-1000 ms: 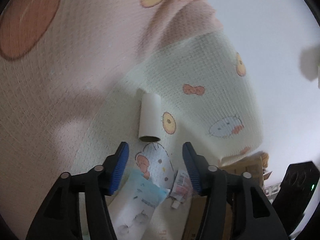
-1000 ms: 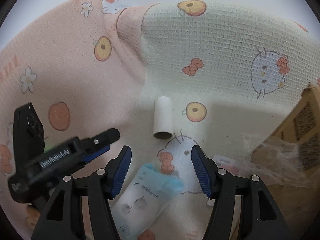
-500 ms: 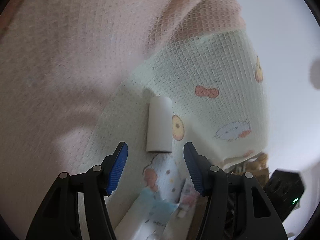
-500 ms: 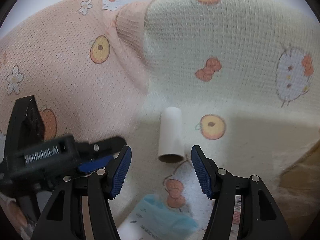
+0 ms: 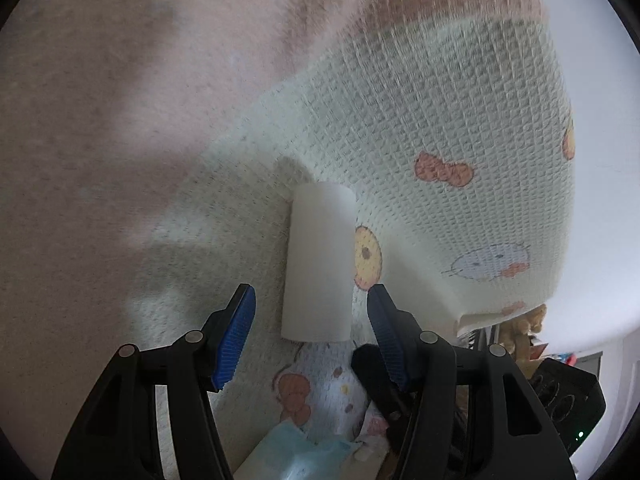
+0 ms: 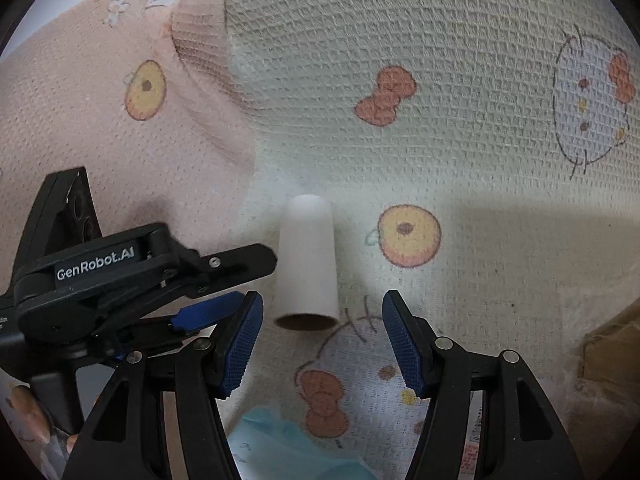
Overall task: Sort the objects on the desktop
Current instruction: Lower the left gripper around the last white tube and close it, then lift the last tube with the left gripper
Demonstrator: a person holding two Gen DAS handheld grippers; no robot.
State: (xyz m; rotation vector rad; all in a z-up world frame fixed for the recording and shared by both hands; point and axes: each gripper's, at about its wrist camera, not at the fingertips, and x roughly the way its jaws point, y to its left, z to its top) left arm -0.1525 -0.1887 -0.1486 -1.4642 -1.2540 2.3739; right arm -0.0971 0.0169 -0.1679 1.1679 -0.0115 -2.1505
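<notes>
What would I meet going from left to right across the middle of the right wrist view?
Left gripper → white cardboard tube → orange fruit print on the blanket → brown cardboard box at the right edge.

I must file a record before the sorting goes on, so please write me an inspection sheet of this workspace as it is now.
Surface: waffle-weave blanket, cream and pink, with printed cats, bows and fruit.
Job's things: white cardboard tube lies on the blanket, its open end toward the right camera; light blue packet nearer, partly cut off by the frame.
Clutter: brown cardboard box at the right edge; a small printed sachet, partly hidden.
Grippers: left hand-held gripper open, the tube just ahead of its gap; right hand-held gripper open, empty, just short of the tube.
Cables: nothing seen.
Surroundings: pale wall behind the blanket.
</notes>
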